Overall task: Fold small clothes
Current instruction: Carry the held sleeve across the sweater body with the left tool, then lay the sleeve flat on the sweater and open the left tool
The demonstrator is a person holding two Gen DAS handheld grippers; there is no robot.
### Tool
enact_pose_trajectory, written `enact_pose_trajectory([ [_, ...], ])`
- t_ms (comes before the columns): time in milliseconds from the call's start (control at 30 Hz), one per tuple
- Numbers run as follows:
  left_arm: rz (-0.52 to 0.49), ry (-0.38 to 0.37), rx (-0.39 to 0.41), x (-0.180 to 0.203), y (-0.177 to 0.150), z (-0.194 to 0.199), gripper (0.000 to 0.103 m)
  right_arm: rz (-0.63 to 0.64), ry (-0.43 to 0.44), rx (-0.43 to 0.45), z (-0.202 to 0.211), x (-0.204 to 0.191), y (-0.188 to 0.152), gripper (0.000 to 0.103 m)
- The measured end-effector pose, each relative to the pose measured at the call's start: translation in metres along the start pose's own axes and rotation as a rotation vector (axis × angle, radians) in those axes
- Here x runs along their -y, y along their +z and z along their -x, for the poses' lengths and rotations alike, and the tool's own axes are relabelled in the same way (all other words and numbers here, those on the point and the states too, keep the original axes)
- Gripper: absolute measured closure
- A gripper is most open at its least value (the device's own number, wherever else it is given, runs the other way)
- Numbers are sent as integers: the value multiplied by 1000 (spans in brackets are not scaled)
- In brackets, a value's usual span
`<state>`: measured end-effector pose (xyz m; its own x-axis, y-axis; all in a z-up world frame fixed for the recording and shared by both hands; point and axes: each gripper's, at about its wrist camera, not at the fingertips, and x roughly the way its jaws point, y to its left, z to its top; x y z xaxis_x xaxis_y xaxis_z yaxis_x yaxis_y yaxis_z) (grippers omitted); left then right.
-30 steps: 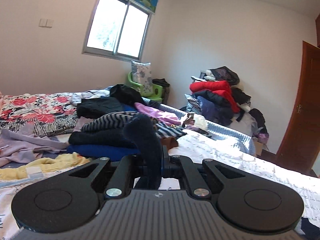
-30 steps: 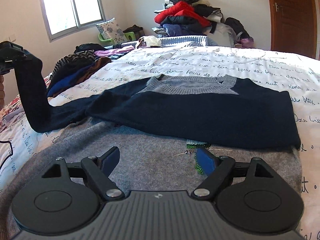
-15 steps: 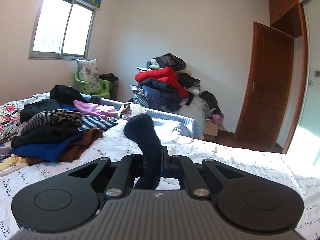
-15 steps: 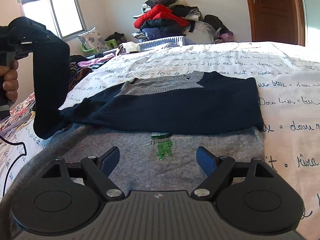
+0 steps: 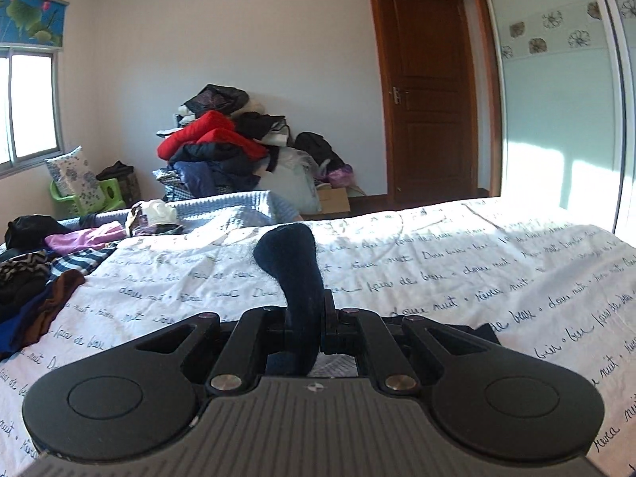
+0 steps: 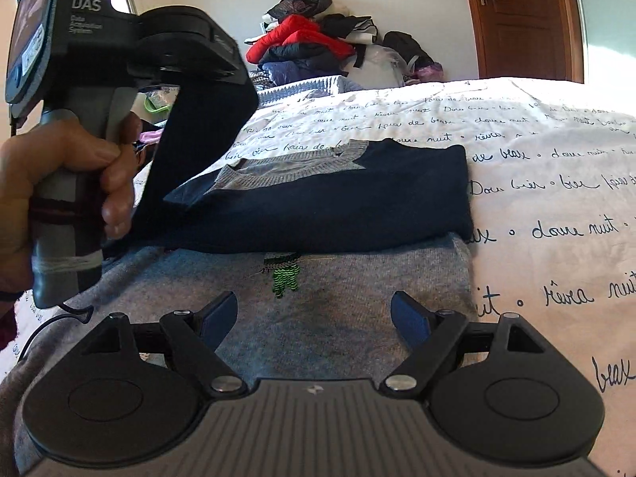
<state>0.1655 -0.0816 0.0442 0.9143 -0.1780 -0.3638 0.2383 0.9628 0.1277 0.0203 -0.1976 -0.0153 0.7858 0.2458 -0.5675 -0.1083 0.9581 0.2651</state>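
Observation:
A navy and grey sweater [image 6: 338, 198] lies on the white bedspread, its top part folded over the grey body [image 6: 357, 290], which has a small green figure [image 6: 284, 274]. My left gripper [image 5: 308, 318] is shut on the navy sleeve [image 5: 294, 266] and holds it up. In the right wrist view the left gripper [image 6: 190, 55] hangs at the left, above the sweater, with the sleeve [image 6: 190, 151] stretched down from it. My right gripper [image 6: 314, 314] is open and empty, low over the grey part.
The bedspread [image 5: 477, 262] with black script reaches to the right. Folded and loose clothes [image 5: 31, 278] lie at the bed's left side. A clothes heap [image 5: 222, 151], a green chair [image 5: 95, 194] and a brown door [image 5: 429, 91] stand behind.
My left gripper has carried the sleeve up and to the right, over the sweater. Its view has swung from the window to the door. The right gripper has stayed open over the grey part.

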Motion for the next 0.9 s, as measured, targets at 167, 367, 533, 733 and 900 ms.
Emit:
enact_pose_trajectory([
  [167,-22,-50,-42,29,-17,-13,96,-5,-18,-1,5,9,-3,18],
  [367,-68,-59,-95,45,-36,-30,95,-27,-40,-7,8,21,-7,16],
  [533,-108,-69,-137,55,-48,-40,94,-34,-48,-13,9,25,-11,15],
  [733,-157,-110,-193,75,-59,-41,79,-30,-49,-16,11,26,-14,15],
  [900,-230,-143,-138,84,-63,-29,36,-32,-58,-16,16,24,-15,15],
])
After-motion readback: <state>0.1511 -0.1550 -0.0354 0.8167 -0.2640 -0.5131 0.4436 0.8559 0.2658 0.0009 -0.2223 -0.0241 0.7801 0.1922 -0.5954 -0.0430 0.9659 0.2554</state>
